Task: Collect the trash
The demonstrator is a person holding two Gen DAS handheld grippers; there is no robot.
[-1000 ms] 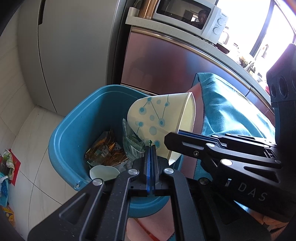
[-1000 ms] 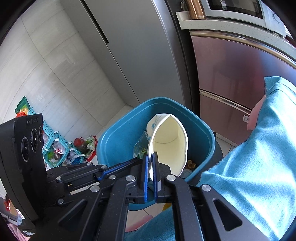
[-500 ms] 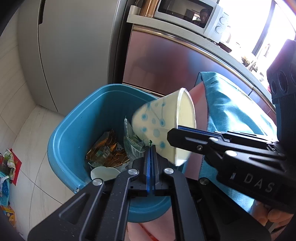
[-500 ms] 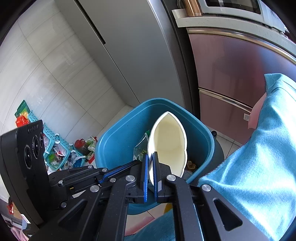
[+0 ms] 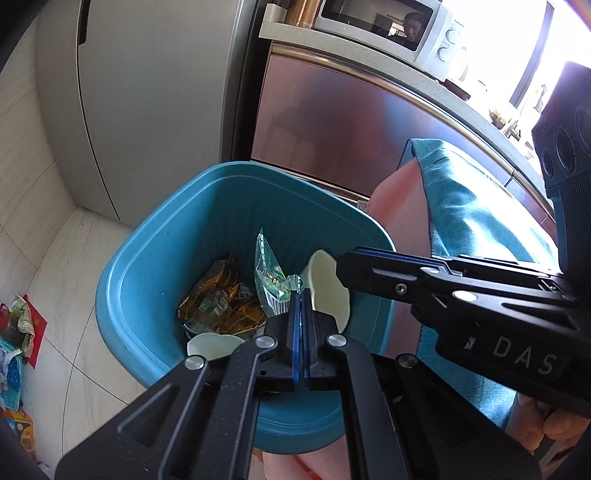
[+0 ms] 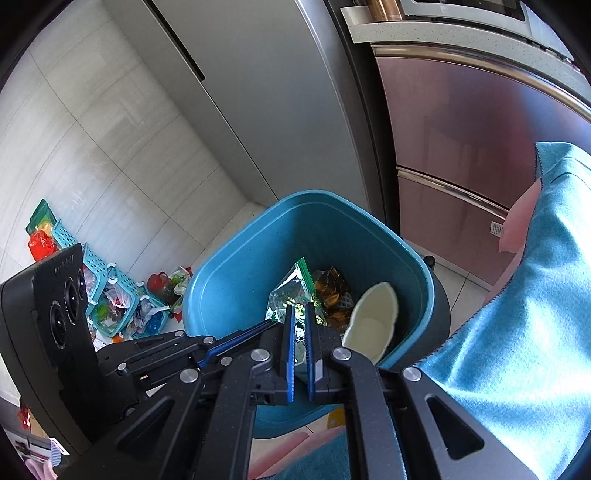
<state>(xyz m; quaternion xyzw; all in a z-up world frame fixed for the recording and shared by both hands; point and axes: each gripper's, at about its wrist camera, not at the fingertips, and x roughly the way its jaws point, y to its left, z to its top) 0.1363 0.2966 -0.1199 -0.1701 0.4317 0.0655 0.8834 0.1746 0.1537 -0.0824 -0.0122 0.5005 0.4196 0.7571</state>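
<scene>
Strong daylight is pouring in from the window (image 5: 517, 44) at the upper right of the left wrist view, blowing that corner out to pure white and washing over the microwave (image 5: 384, 29). Soft glare is streaking across the copper-pink cabinet front (image 6: 480, 122), and sun is striking the blue towel (image 6: 517, 350) in bright patches. The inside of the blue bin (image 5: 221, 221) is sitting in gentle shade. Both views are staying sharp at centre, while fisheye bending is curving straight edges and dark vignetting is closing the corners.
</scene>
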